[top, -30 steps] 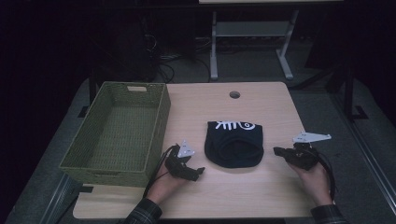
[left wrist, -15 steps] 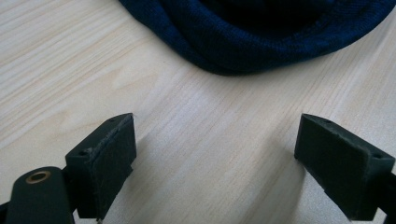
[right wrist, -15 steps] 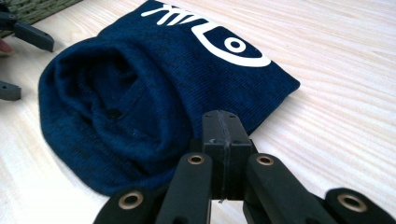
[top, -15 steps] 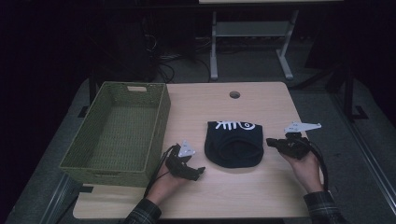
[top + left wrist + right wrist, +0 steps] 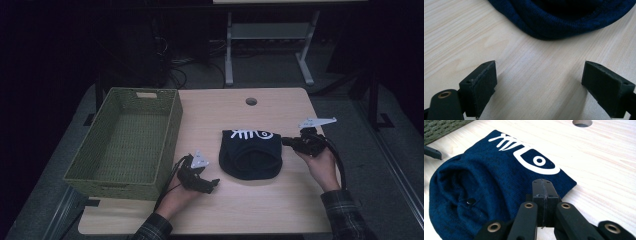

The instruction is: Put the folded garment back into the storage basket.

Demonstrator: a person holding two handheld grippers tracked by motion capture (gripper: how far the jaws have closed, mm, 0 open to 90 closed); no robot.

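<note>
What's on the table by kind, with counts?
Navy knit hat: 1
Green woven basket: 1
Handheld grippers: 2, left gripper and right gripper
Total: 4

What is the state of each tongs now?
Left tongs: open, holding nothing, on the table near the hat.
Right tongs: closed, empty, at the hat's edge.

In the left gripper view the navy beanie (image 5: pixel 564 17) is cut off by the top edge, only its rolled rim showing. In the right gripper view the closed jaws cover the beanie's near edge at lower centre, the green basket (image 5: pixel 441 128) is clipped at the upper left corner, and the table's round hole (image 5: pixel 582 122) by the top edge.
</note>
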